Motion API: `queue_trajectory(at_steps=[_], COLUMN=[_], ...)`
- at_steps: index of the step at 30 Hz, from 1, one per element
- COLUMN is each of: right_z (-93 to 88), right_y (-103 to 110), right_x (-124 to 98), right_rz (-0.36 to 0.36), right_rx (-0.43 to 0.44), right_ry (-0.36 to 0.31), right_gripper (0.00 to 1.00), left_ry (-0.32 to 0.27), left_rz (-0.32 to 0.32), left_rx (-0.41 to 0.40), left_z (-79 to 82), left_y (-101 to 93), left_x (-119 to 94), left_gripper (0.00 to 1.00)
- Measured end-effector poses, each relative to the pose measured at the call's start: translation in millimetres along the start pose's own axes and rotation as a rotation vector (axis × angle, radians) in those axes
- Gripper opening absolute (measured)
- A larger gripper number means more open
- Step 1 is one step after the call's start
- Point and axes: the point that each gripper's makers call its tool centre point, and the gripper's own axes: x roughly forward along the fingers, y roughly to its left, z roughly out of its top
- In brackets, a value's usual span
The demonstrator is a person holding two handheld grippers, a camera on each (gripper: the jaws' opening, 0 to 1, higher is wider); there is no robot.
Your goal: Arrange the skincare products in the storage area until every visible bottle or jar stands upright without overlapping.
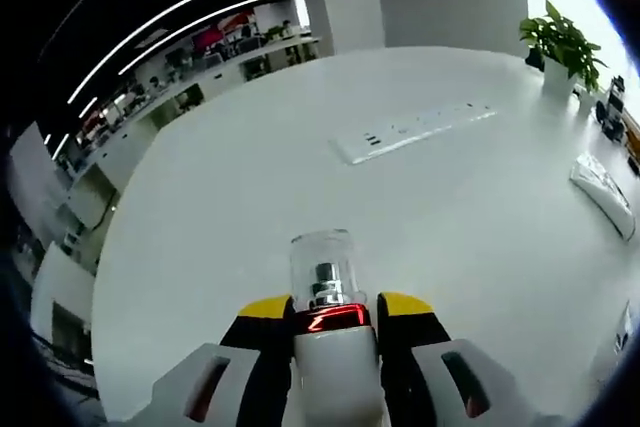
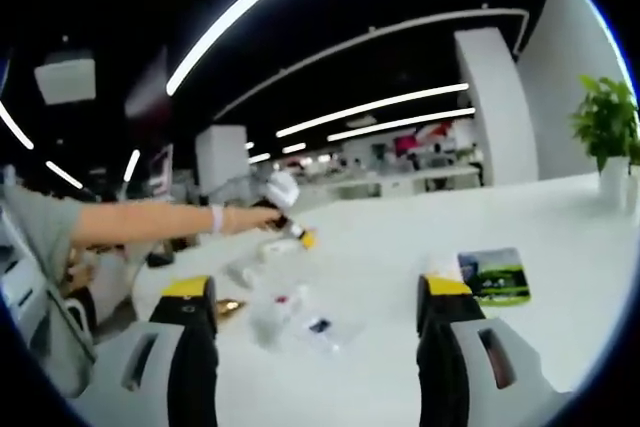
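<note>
In the left gripper view our left tool (image 1: 335, 307) is clamped on a white bottle (image 1: 335, 367), its clear cap (image 1: 323, 265) jutting past the jaw tips over the white counter (image 1: 250, 197); a power strip (image 1: 410, 131) lies beyond the cap. In the right gripper view our right tool (image 2: 315, 292) stands wide open, gripping nothing, with small clear bottles (image 2: 290, 312) lying on the counter between and just beyond its jaws.

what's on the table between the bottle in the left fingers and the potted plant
In the left gripper view, a white power strip lies between the clear-capped bottle and the potted plant; otherwise bare white table.
</note>
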Motion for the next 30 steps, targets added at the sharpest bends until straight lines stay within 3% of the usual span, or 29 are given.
queue_trajectory(at_steps=[4, 10, 13, 15, 19, 30], right_z=[0.0, -3.5, -6.9, -8.2, -11.4, -20.2], right_y=[-1, 2, 2, 3, 5, 8], right_x=[1, 4, 6, 7, 8, 7], right_rz=[0.001, 0.010, 0.013, 0.017, 0.024, 0.036], right_rx=[0.007, 0.005, 0.004, 0.006, 0.004, 0.009], right_ry=[-0.002, 0.011, 0.025, 0.026, 0.031, 0.050], right_gripper=[0.80, 0.80, 0.80, 0.80, 0.80, 0.80], left_ry=[0.060, 0.045, 0.000, -0.026, -0.124, -0.291], left_rz=[-0.008, -0.081, -0.104, -0.114, -0.160, -0.206], left_rx=[-0.006, -0.048, -0.047, -0.044, -0.044, -0.005], left_z=[-8.3, -6.9, 4.9, 4.0, 14.1, 8.8], left_y=[-0.2, -6.6, -5.6, -9.8, -13.8, -25.3], left_x=[-5, -20, -30, -39, -56, -103], left_gripper=[0.32, 0.31, 0.31, 0.30, 0.30, 0.30])
